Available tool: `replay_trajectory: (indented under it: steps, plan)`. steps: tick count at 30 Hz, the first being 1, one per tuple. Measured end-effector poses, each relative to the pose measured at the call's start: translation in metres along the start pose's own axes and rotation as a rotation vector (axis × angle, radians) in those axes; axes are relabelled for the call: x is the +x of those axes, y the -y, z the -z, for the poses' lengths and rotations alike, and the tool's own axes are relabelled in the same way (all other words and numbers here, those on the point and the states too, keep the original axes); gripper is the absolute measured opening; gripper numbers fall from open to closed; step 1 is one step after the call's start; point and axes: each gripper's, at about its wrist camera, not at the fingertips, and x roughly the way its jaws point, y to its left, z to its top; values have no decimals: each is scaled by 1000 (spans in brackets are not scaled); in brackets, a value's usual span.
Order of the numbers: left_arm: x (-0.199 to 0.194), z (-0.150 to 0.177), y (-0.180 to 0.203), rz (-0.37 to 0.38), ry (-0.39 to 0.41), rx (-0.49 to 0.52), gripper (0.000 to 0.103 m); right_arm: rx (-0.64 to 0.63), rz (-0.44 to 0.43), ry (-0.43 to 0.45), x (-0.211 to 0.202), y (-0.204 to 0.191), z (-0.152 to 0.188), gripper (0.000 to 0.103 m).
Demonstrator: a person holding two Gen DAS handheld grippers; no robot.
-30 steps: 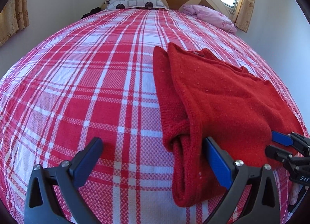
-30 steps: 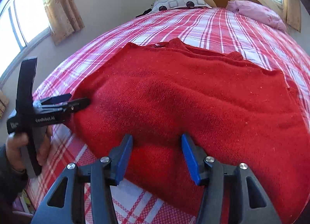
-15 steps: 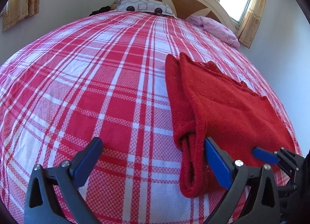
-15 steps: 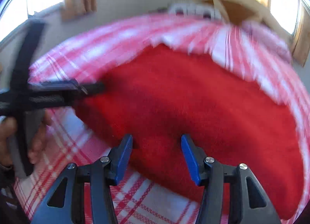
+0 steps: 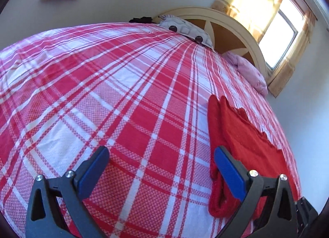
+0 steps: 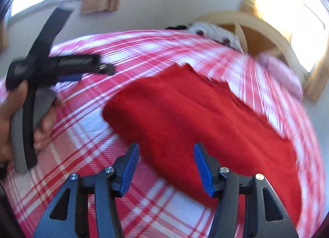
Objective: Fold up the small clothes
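Note:
A folded red knit sweater lies flat on the red-and-white plaid bed, at the right of the left wrist view. My left gripper is open and empty above the bedspread, to the left of the sweater's folded edge. In the blurred right wrist view the sweater fills the middle. My right gripper is open and empty, above the sweater's near edge. The left gripper, held in a hand, shows at the left of that view.
A cream headboard stands at the far end with a patterned pillow and a pink pillow. A bright window with curtains is at the right. A wall runs close along the bed's right side.
Both grippers have lifted and pulled back from the sweater. The left view has swung left and tilted up, so the sweater sits farther right. The right view is blurred by motion.

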Motion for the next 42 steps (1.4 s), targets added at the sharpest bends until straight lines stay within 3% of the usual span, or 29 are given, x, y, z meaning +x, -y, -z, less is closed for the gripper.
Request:
replay_trajectory:
  steps: [9,19,24,26,31,37,40,42]
  plan:
    - [1,0,-9,55,-1,-44,103,-170,86,-14,30,-46,-15,56]
    - [1,0,-12,104,-4,-63,103,-113,85,-3,43,-48,-28,55]
    - [3,0,-7,129,-24,-43,103,-109,49,9,42,-50,-28,29]
    - [6,-4,-7,156,-45,-51,103,-108,35,8,43,-51,-26,27]
    - [25,-24,9,252,-173,6,103,-66,-1,16,45,-45,-24,25]
    - [55,-52,51,254,-223,173,97,-71,12,24,45,-47,-23,25]
    - [78,-58,72,306,-309,239,92,-68,10,26,45,-46,-23,25]
    - [94,-59,86,280,-332,289,88,-63,7,27,45,-46,-23,25]
